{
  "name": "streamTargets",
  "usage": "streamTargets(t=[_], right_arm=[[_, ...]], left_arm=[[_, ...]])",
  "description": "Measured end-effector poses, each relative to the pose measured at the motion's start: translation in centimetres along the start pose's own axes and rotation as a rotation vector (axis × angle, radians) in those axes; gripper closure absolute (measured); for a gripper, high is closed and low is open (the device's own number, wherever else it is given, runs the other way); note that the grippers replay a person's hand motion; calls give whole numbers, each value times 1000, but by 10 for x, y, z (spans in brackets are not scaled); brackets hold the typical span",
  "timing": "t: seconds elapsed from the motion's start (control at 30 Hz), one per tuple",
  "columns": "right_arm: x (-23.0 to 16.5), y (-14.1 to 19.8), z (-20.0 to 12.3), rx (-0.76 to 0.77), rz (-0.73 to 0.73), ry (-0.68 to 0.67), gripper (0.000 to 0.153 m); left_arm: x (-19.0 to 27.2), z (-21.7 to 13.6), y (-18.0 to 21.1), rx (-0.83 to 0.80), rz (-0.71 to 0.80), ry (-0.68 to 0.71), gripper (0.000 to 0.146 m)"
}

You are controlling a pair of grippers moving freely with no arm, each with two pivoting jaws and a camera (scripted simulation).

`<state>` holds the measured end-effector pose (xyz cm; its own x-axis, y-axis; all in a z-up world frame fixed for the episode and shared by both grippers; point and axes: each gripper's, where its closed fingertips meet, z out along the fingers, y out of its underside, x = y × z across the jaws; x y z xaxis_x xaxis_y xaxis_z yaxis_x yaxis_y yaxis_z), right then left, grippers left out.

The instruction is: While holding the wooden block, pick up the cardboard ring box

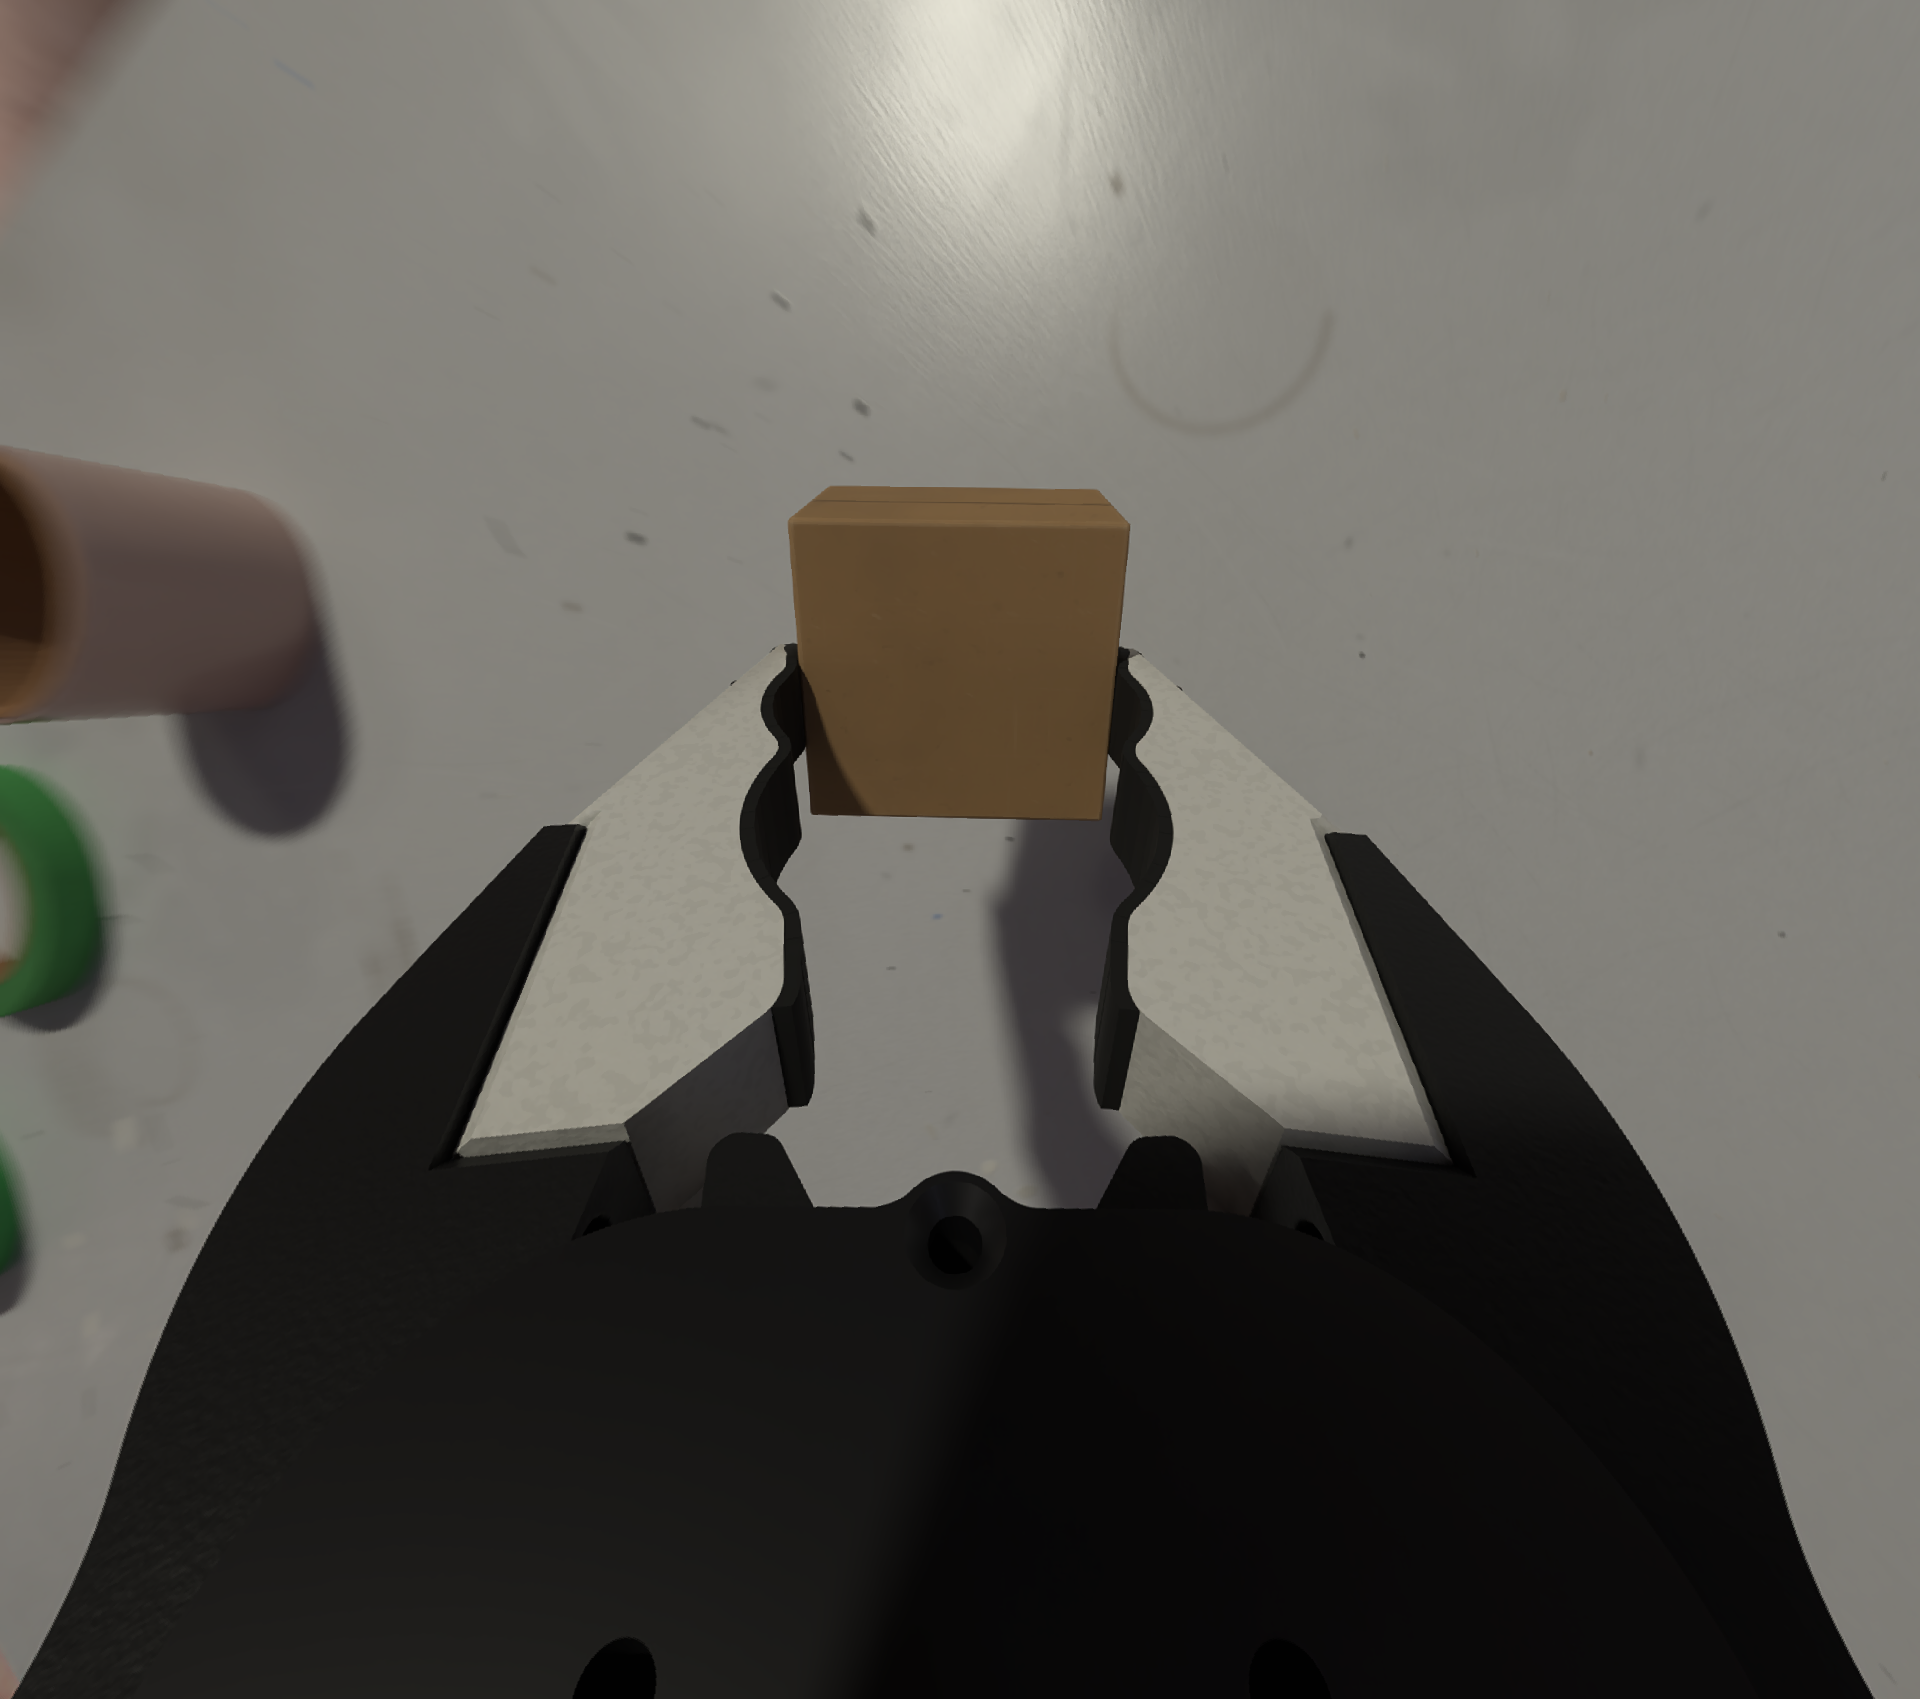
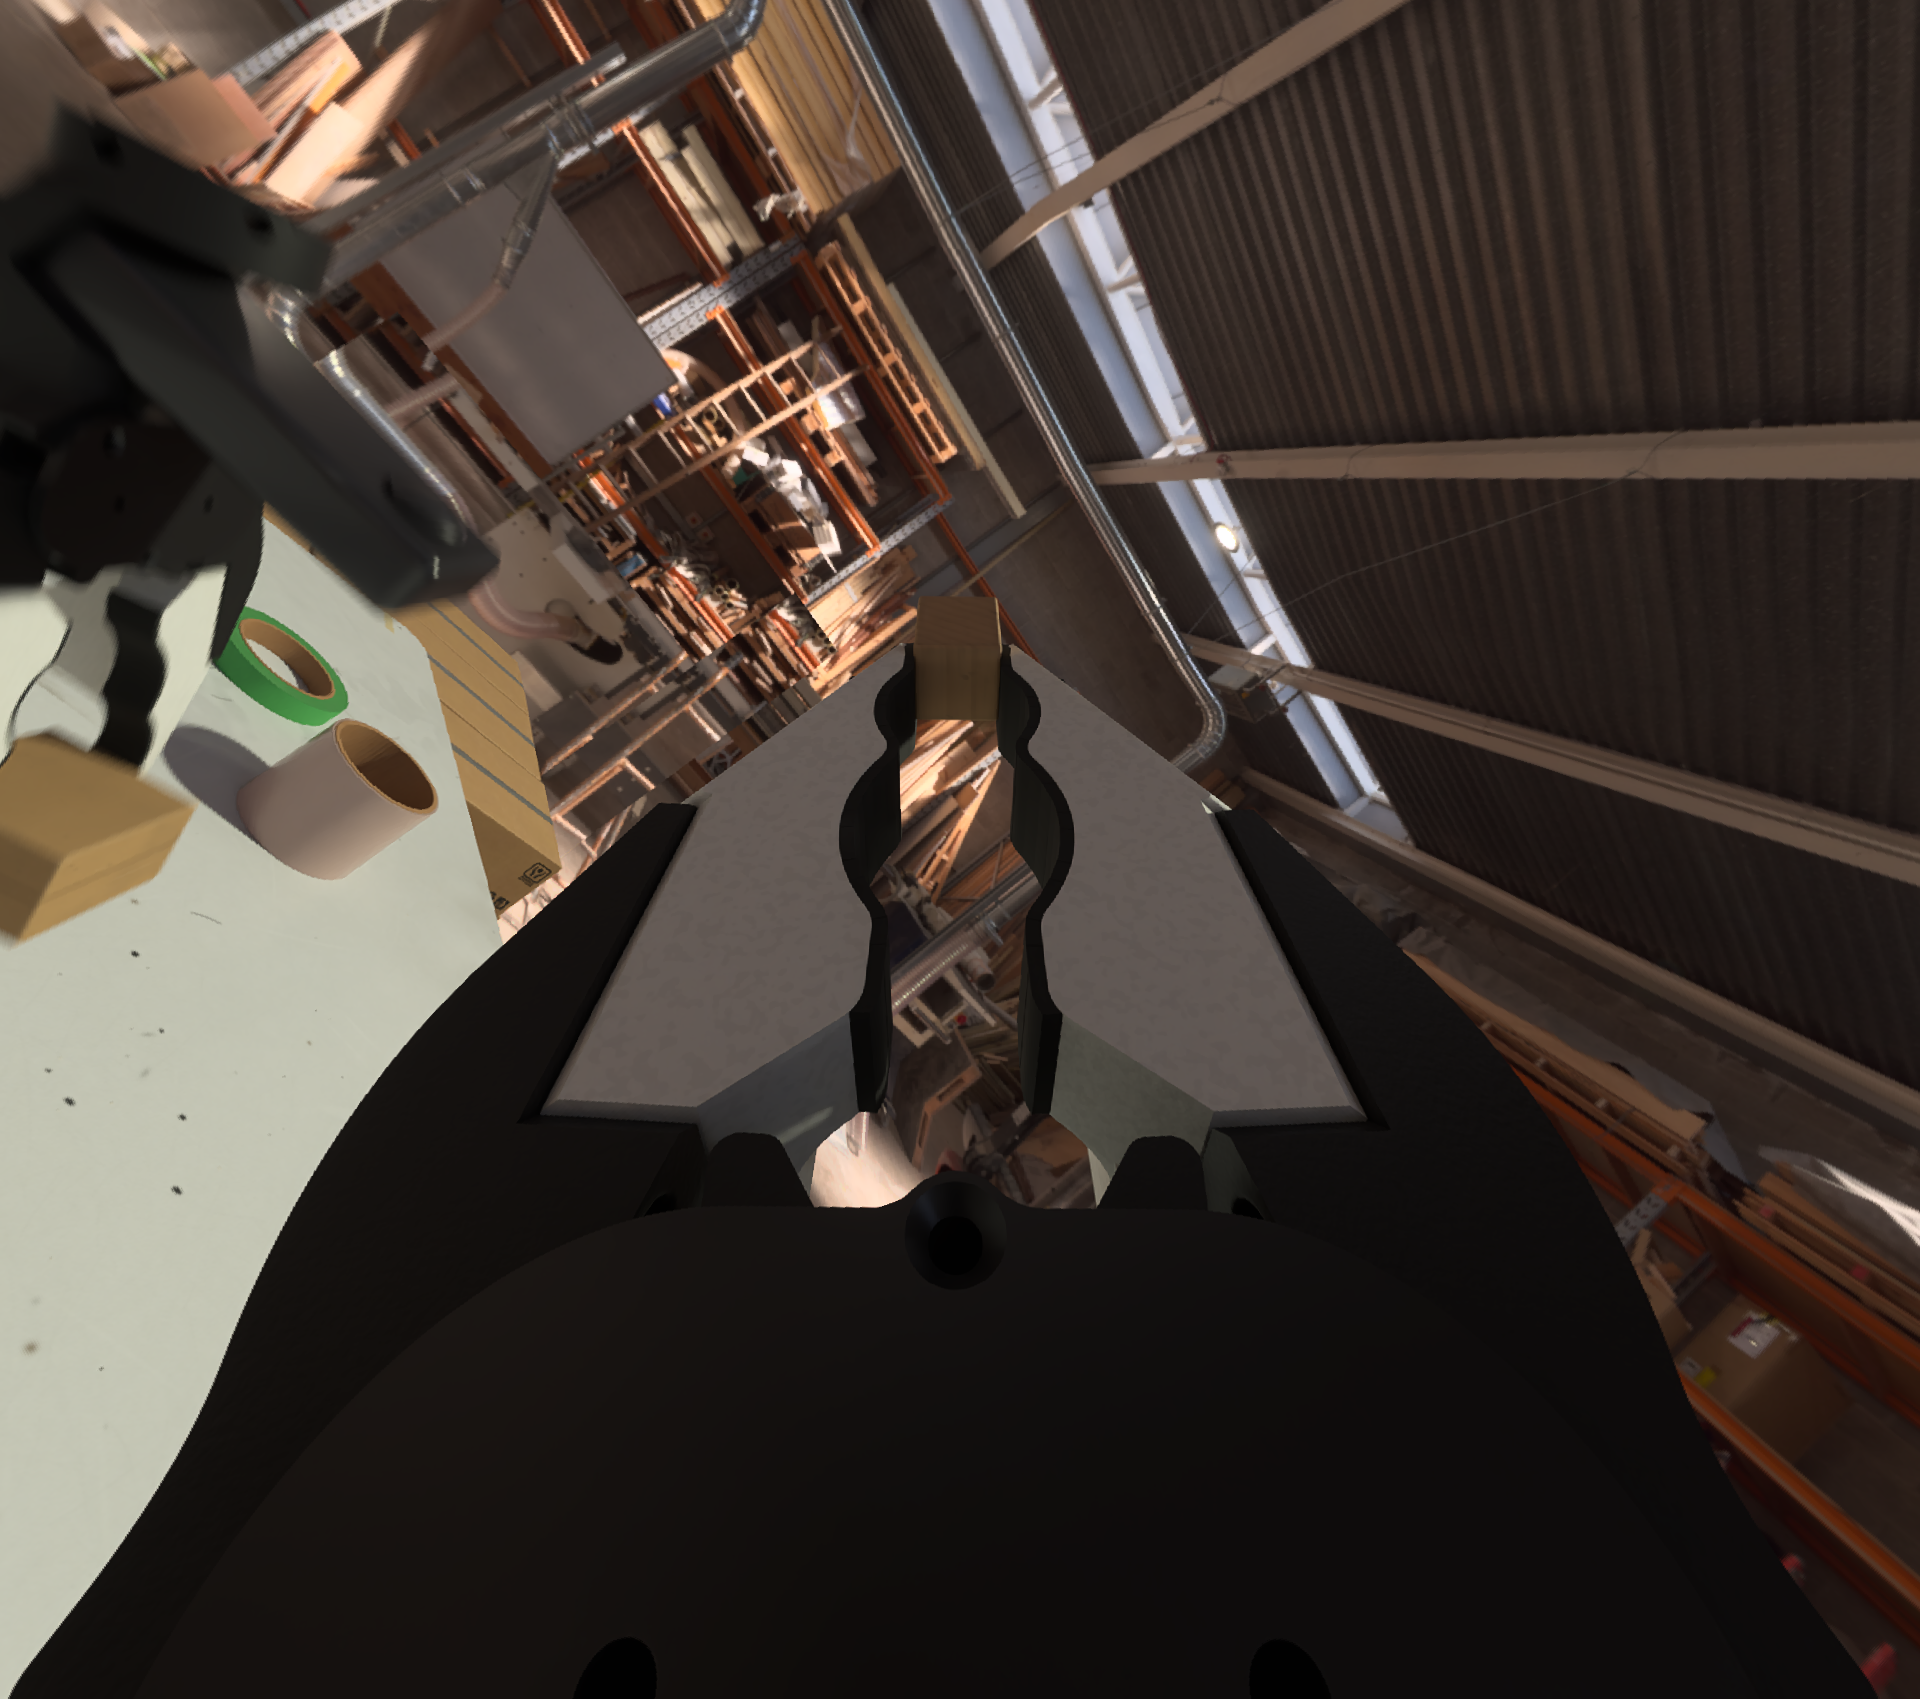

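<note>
Left gripper (image 1: 956,704) is pinching the cardboard ring box (image 1: 956,657) at centre frame, fingertips touching its two side faces; the box is casting a shadow on the white table (image 1: 1455,195) below, so it looks lifted. Seam on the box top is running left to right, across the fingers. Right gripper (image 2: 958,678) is clamping the wooden block (image 2: 958,657) high, facing away from the table. Pink tube (image 1: 156,579) and green tape roll (image 1: 42,891) are lying at left edge.

Left side: a pink tube (image 1: 156,589) and a green tape roll (image 1: 42,891) lie close together on the tabletop (image 1: 1455,506).
Ahead and right: open tabletop.
</note>
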<state>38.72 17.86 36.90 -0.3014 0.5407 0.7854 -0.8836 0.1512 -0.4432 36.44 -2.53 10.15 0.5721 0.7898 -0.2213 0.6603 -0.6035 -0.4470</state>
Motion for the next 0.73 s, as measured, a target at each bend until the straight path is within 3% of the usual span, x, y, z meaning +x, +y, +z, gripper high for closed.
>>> streamTargets(t=[0.17, 0.27, 0.43, 0.73], right_arm=[[19, 12, -12, -11, 19, 19, 139], [22, 22, -13, -1, 86, 17, 139], [6, 33, -5, -8, 128, -55, 139], [-67, -33, 10, 156, 101, -335, 139]], left_arm=[[-25, -91, -26, 313, 9, -232, 87], [-30, -145, -28, 513, -71, -260, 87], [-8, -179, -31, 724, -13, -87, 87], [37, -183, -70, 888, 42, 244, 87]])
